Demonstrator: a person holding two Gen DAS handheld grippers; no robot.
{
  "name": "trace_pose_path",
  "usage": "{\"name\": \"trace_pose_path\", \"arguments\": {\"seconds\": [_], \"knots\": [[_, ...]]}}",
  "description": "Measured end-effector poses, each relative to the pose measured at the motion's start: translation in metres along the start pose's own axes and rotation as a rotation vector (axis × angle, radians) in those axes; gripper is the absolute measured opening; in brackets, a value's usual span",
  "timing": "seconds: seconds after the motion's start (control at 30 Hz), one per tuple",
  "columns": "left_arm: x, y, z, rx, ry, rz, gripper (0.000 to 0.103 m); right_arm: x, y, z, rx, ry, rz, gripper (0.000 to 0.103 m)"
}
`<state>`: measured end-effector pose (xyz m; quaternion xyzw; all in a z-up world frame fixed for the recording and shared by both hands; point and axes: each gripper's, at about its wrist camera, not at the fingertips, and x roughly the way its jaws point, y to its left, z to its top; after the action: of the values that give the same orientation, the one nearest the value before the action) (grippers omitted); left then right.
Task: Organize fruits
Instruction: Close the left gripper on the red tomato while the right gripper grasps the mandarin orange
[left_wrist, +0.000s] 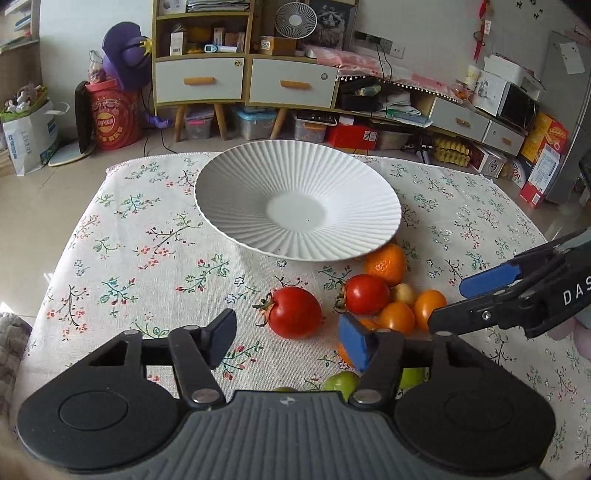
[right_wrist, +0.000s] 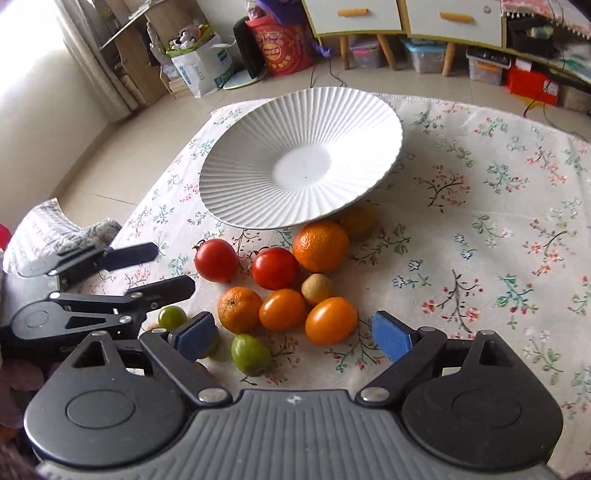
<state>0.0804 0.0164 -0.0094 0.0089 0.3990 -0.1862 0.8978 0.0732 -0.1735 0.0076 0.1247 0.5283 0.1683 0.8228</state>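
Note:
A white ribbed plate (left_wrist: 236, 192) (right_wrist: 251, 192) stands empty on the flowered tablecloth. In front of it lies a heap of fruit: two red tomatoes (left_wrist: 293, 312) (right_wrist: 216, 260), an orange (left_wrist: 386, 264) (right_wrist: 320, 246), a mandarin (right_wrist: 239, 309), orange-yellow tomatoes (right_wrist: 330, 320), a small tan fruit (right_wrist: 317, 288) and green fruits (right_wrist: 249, 354). My left gripper (left_wrist: 288, 341) (right_wrist: 175, 267) is open, with the left red tomato just beyond its fingertips and untouched. My right gripper (right_wrist: 295, 336) (left_wrist: 447, 303) is open low over the near side of the heap, its pads clear of the fruit.
The tablecloth (right_wrist: 480, 221) covers a low table whose far edge runs behind the plate. On the floor beyond stand shelves with drawers (left_wrist: 199, 79), storage boxes and a red drum (left_wrist: 116, 118). A grey cushion (right_wrist: 48, 229) lies at the table's left.

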Motion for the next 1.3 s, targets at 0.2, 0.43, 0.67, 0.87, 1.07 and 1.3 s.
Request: {"name": "trace_pose_path", "arguments": {"seconds": [0.2,0.43,0.67,0.87,1.07,1.3], "knots": [[0.012,0.004,0.001,-0.047,0.024,-0.023,0.030,0.006,-0.015,0.011,0.093,-0.070,0.026,0.068],[0.017,0.001,0.001,-0.058,0.048,-0.040,0.026,0.013,-0.022,0.016,0.183,-0.127,0.057,0.049],[0.021,-0.001,0.005,-0.046,0.041,-0.023,0.026,0.022,-0.023,0.014,0.193,-0.116,0.032,0.038],[0.021,-0.006,0.005,-0.024,0.041,0.002,0.024,0.016,-0.021,0.013,0.188,-0.129,0.006,0.033],[0.012,-0.003,0.009,-0.026,0.025,-0.013,0.007,0.006,-0.021,0.012,0.193,-0.138,-0.032,0.031],[0.013,-0.004,0.007,0.003,0.027,-0.014,0.000,0.000,-0.026,0.015,0.225,-0.155,-0.023,0.016]]}}
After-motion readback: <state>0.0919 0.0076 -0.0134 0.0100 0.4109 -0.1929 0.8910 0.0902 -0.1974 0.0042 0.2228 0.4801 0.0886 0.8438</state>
